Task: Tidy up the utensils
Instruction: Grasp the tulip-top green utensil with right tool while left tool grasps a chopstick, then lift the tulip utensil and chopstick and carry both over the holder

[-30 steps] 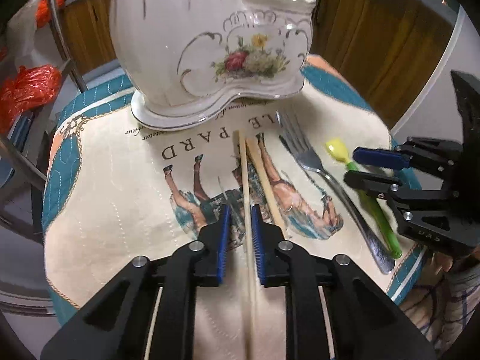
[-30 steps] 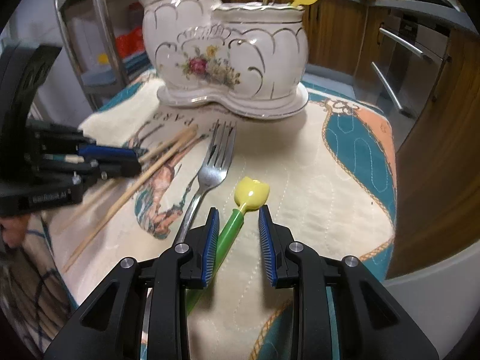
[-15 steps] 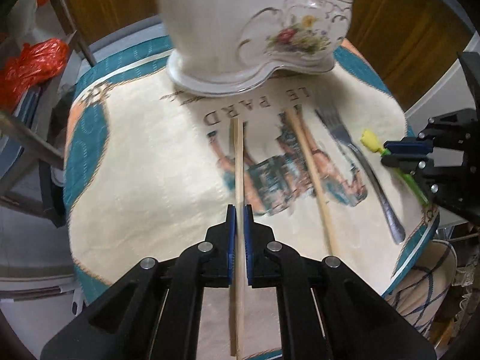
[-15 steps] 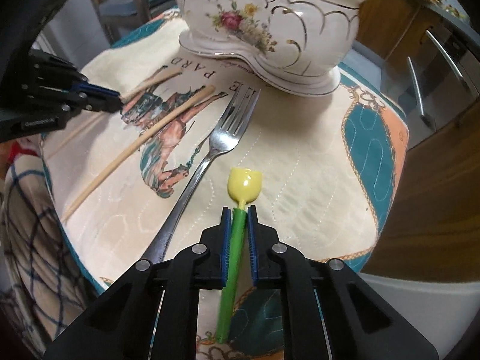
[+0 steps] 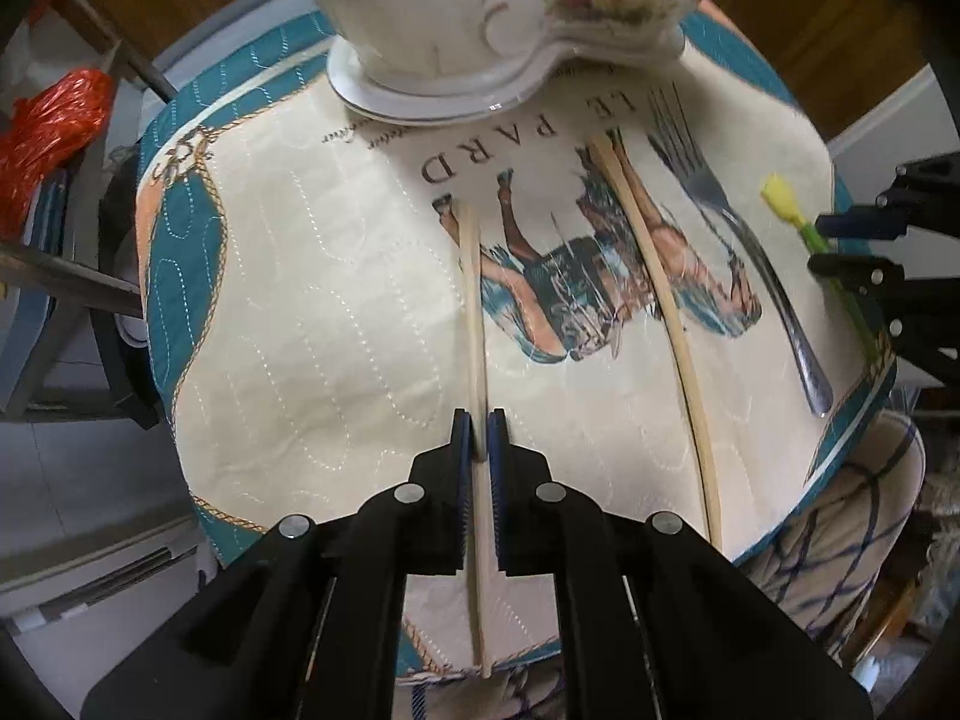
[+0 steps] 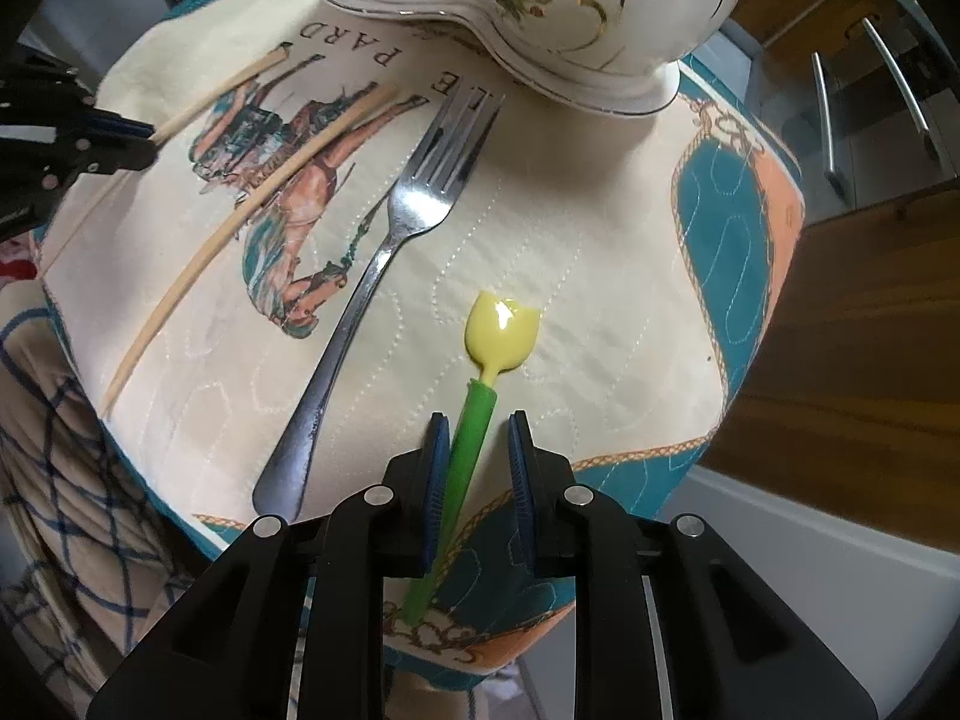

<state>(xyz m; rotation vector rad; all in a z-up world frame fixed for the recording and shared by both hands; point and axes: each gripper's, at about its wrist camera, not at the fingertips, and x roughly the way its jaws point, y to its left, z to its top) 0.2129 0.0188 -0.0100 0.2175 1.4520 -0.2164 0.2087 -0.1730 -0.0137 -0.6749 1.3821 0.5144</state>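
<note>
ribbed blue tongs (image 5: 479, 438) pinch a slim, pale wooden chopstick (image 5: 471, 276).

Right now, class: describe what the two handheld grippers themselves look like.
Both the left gripper and the right gripper are matte black, angular plastic linkages joined by round silver pivot pins, each with two fingers faced with ribbed blue pads. No cables show.

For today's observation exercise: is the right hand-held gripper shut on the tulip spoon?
Open. The right hand-held gripper straddles the tulip spoon, a gap beside one pad; its jaws just reopened.
</note>
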